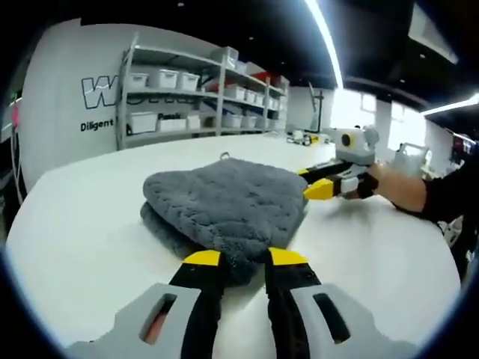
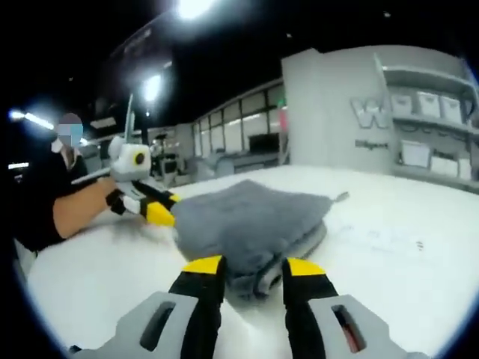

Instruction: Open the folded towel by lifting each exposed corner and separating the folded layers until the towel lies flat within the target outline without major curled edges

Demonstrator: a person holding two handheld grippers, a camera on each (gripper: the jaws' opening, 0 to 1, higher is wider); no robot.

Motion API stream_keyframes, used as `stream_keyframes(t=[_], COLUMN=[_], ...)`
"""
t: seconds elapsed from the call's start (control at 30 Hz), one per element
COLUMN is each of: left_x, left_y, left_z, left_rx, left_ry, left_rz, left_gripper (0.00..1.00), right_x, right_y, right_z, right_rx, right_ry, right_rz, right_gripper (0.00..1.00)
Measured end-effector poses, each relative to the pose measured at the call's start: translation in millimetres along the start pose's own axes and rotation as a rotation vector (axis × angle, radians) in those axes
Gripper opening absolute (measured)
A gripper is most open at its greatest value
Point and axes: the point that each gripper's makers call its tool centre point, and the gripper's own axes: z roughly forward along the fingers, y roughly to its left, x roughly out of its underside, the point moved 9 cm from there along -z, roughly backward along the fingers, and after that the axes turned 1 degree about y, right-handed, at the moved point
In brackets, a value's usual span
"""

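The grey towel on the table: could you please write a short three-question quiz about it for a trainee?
1. True or false: the grey towel already lies fully unfolded in a single layer.
2. What stands behind the towel in the left gripper view? A) shelving with white bins B) a fridge C) a sofa
3. Fill in: the towel rests on a ___ table.

Key: 1 false, it is still folded in layers; 2 A; 3 white.
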Motion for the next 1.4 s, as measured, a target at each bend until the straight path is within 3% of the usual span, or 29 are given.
stream_keyframes(t=[0.1, 0.4, 0.83, 1.0, 1.13, 1.27, 1.4], left_x=[-1.1, -2.0, -0.2, 2.4, 3.5, 6.4, 13.4], left_y=[-3.1, -3.6, 2.8, -7.5, -14.4, -15.4, -16.8], left_z=[0.0, 2.2, 0.6, 0.1, -0.6, -0.6, -2.4], left_rx=[0.005, 0.004, 0.012, 0.014, 0.025, 0.067, 0.08], left_ry=[-0.005, -0.021, 0.013, 0.01, 0.017, 0.005, -0.031], left_rz=[0.001, -0.017, -0.088, -0.119, -0.097, -0.072, -0.101], left_gripper=[0.18, 0.14, 0.15, 0.14, 0.12, 0.11, 0.12], right_x=[-1.0, -0.5, -0.5, -0.7, -0.5, 0.8, 1.8], right_y=[0.6, 0.4, 1.7, 2.3, 1.3, -1.1, 3.2], right_z=[-0.5, -3.4, -5.9, -7.9, -10.0, -13.5, -17.1], right_rx=[0.002, -0.007, -0.017, -0.026, -0.03, -0.038, -0.051], right_ry=[-0.013, -0.003, -0.003, -0.001, 0.001, 0.006, 0.01], right_rz=[-0.007, 0.036, 0.043, 0.05, 0.062, 0.108, 0.116], right_gripper=[0.19, 0.17, 0.16, 0.14, 0.13, 0.12, 0.12])
